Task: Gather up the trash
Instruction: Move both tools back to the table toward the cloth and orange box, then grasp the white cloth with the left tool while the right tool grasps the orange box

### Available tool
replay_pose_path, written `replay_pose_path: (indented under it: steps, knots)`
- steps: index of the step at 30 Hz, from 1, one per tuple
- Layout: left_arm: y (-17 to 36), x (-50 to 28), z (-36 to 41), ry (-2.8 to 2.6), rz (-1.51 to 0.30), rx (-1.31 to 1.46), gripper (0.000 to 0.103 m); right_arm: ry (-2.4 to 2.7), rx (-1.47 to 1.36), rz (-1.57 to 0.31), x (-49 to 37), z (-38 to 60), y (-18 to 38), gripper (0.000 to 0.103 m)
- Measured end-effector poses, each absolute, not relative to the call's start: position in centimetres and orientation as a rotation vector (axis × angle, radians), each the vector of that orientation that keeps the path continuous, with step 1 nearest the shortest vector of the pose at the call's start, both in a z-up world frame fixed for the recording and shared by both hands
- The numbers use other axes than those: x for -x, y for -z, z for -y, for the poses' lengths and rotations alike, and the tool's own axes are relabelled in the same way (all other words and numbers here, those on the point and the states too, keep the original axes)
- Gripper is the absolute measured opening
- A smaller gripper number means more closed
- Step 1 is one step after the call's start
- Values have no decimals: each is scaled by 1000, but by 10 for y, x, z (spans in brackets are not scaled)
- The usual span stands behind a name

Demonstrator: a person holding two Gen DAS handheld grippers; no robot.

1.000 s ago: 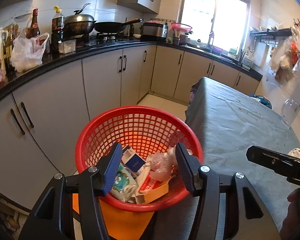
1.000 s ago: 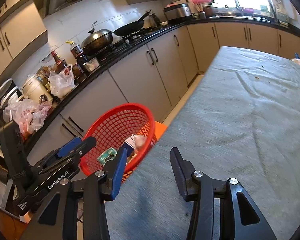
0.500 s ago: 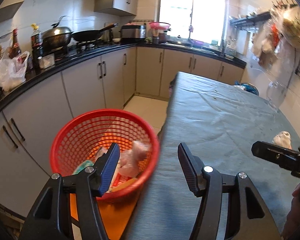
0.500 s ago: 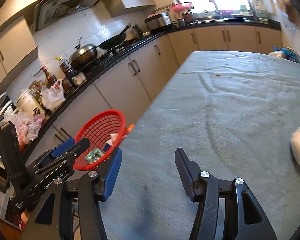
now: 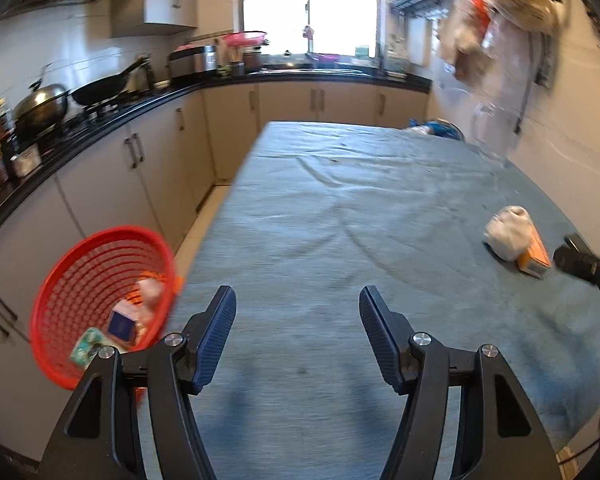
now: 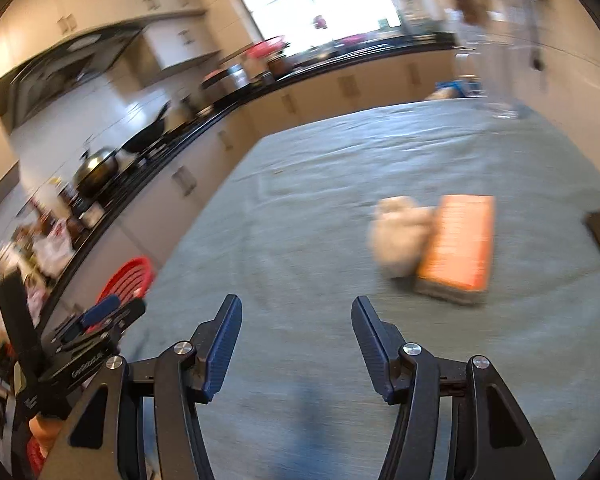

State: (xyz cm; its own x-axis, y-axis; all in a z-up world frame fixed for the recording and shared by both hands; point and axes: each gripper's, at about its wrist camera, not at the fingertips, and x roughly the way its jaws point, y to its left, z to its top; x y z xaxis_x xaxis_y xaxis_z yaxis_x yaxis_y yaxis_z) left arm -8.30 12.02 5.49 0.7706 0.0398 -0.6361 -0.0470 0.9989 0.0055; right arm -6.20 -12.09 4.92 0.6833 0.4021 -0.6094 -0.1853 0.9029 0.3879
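Note:
A crumpled white wad (image 6: 398, 236) lies against an orange box (image 6: 458, 246) on the grey table cloth (image 6: 300, 240), ahead and right of my open, empty right gripper (image 6: 296, 320). Both show far right in the left wrist view, the wad (image 5: 506, 232) and the box (image 5: 534, 256). My left gripper (image 5: 298, 312) is open and empty over the table's near edge. The red basket (image 5: 96, 300) with several pieces of trash stands off the table's left side, and its rim shows in the right wrist view (image 6: 128, 278).
Grey cabinets under a black counter (image 5: 112, 120) run along the left and far walls, with a wok, pots and bottles on top. A clear jug (image 5: 488, 136) stands at the table's far right. Bags hang on the right wall (image 5: 512, 20).
Both grippers have swung right, away from the basket and over the table. The wad and orange box have come into view. Both stay open and empty.

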Motion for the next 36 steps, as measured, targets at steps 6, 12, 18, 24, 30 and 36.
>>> replay_pose_path:
  steps: [6,12,18,24,30,36]
  knots:
    - [-46,80,-89,22,-713,-30,64,-158,-303,-801,42,163,-35,67]
    - [-38,76,-81,43,-729,-46,64,-124,-278,-859,15,160,-19,67]
    - [-36,69,-80,62,-739,-47,65,-77,-195,-885,-2,144,-12,67]
    - [-41,58,-68,116,-762,-44,65,-51,-184,-906,-8,153,-3,56]
    - [-51,39,-38,221,-793,-16,69,-60,-243,-870,12,179,-8,56]
    - [-52,17,11,311,-805,-26,76,-79,-314,-835,29,201,-7,56]
